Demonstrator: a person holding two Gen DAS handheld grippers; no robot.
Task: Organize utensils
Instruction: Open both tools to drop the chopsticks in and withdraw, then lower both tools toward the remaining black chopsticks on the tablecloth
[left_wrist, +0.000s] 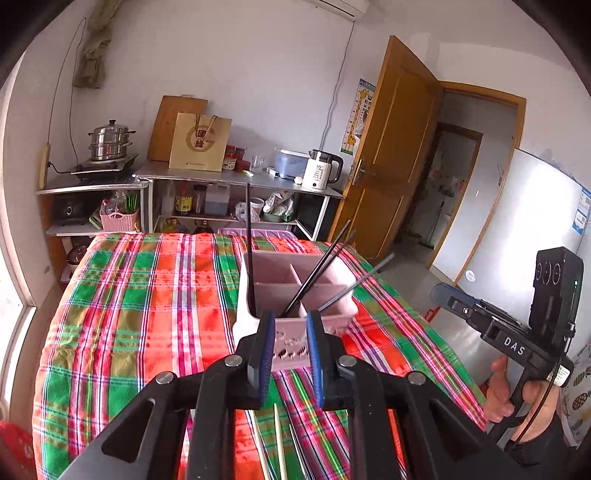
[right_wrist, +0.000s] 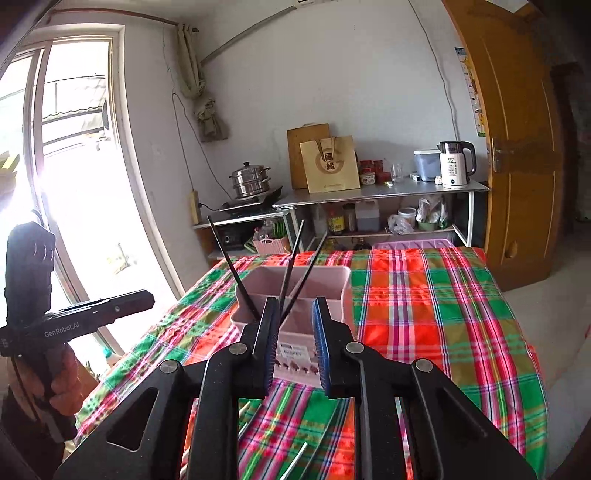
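A pink divided utensil holder (left_wrist: 295, 273) (right_wrist: 325, 280) stands on the plaid tablecloth (left_wrist: 147, 314) (right_wrist: 424, 314). Several black chopsticks (left_wrist: 325, 266) (right_wrist: 291, 266) lean out of its compartments. My left gripper (left_wrist: 291, 317) is just in front of the holder, open a little, with nothing between its blue pads. My right gripper (right_wrist: 296, 302) faces the holder from the other side, also slightly open and holding nothing. Pale chopsticks (left_wrist: 279, 435) lie on the cloth beneath the left gripper. Metal utensils (right_wrist: 301, 458) lie on the cloth beneath the right one, partly hidden by the gripper body.
Behind the table is a metal shelf (left_wrist: 236, 177) with a white kettle (left_wrist: 319, 170), a paper bag (left_wrist: 201, 142) and a steamer pot (left_wrist: 110, 140). A wooden door (left_wrist: 391, 155) and a white fridge (left_wrist: 524, 229) stand to the right. A bright window (right_wrist: 74, 166) is on the left.
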